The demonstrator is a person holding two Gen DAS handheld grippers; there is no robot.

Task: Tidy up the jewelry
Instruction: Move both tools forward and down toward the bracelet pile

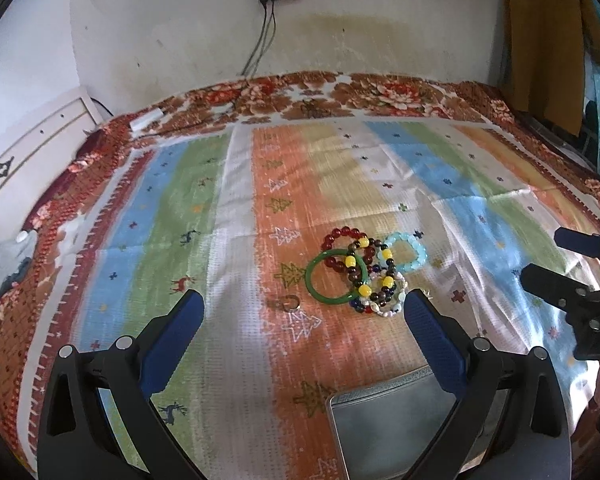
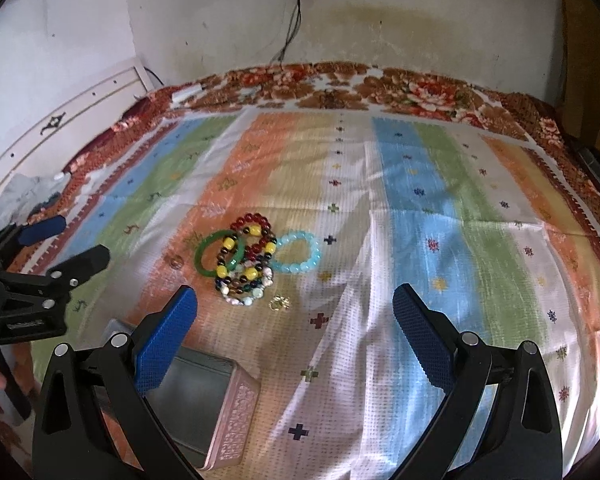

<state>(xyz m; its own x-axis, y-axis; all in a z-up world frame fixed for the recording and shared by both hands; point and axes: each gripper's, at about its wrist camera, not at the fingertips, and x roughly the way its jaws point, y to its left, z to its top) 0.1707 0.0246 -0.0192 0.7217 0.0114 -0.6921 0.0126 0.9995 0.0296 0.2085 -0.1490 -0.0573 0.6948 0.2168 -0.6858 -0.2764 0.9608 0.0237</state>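
On the bed's striped cloth (image 1: pixel 236 240) sits an open box (image 2: pixel 204 396), nearest the grippers. Both grippers, left (image 1: pixel 303 312) and right (image 2: pixel 296 308), hang spread and empty. Beyond lie tangled bracelets (image 1: pixel 363 272); best pinch the green bangle (image 1: pixel 335 276) first, at its free rim.

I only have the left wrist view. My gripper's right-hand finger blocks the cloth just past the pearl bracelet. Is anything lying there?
Observer: Yes. A small gold trinket lies on the cloth, just beside the bracelet pile on its near right side.
Operator: And the box below me? I only see a grey inside.
Observer: From the right wrist, the box shows a pink embossed outer wall.
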